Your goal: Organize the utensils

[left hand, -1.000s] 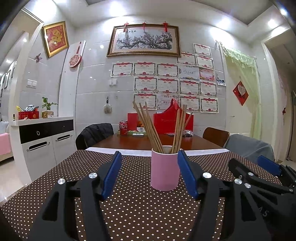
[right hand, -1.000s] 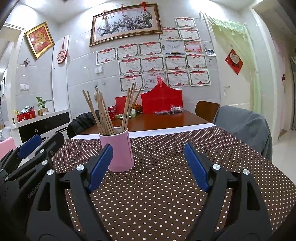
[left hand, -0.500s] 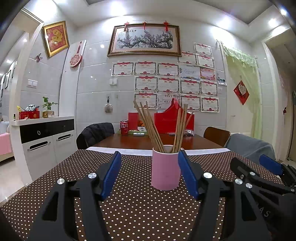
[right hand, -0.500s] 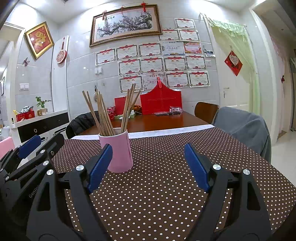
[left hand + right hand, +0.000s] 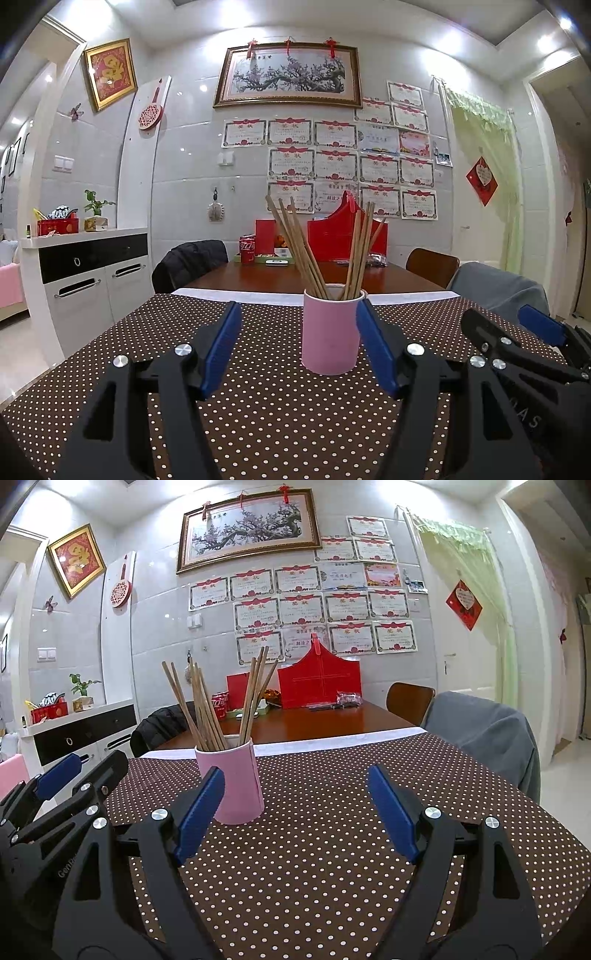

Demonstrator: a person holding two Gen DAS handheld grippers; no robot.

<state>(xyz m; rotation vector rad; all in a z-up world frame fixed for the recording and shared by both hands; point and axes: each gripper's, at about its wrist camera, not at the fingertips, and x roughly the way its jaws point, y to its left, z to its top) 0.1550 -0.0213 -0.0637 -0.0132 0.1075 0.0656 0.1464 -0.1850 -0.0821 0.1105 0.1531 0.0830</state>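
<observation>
A pink cup (image 5: 331, 330) stands upright on the brown dotted tablecloth (image 5: 277, 417) with several wooden chopsticks (image 5: 301, 249) fanned out of its mouth. My left gripper (image 5: 298, 349) is open just in front of it, nothing between its blue pads. In the right wrist view the pink cup (image 5: 236, 781) and chopsticks (image 5: 205, 707) sit ahead to the left. My right gripper (image 5: 295, 808) is open and empty, with its left pad overlapping the cup's base in the picture. Each gripper shows at the edge of the other's view.
Beyond the cloth's white edge lies a wooden table (image 5: 295, 277) with a red can (image 5: 247, 249), red boxes and small items. Chairs draped with a black jacket (image 5: 192, 260) and a grey cloth (image 5: 484, 731) flank it. A white cabinet (image 5: 85, 273) stands at the left.
</observation>
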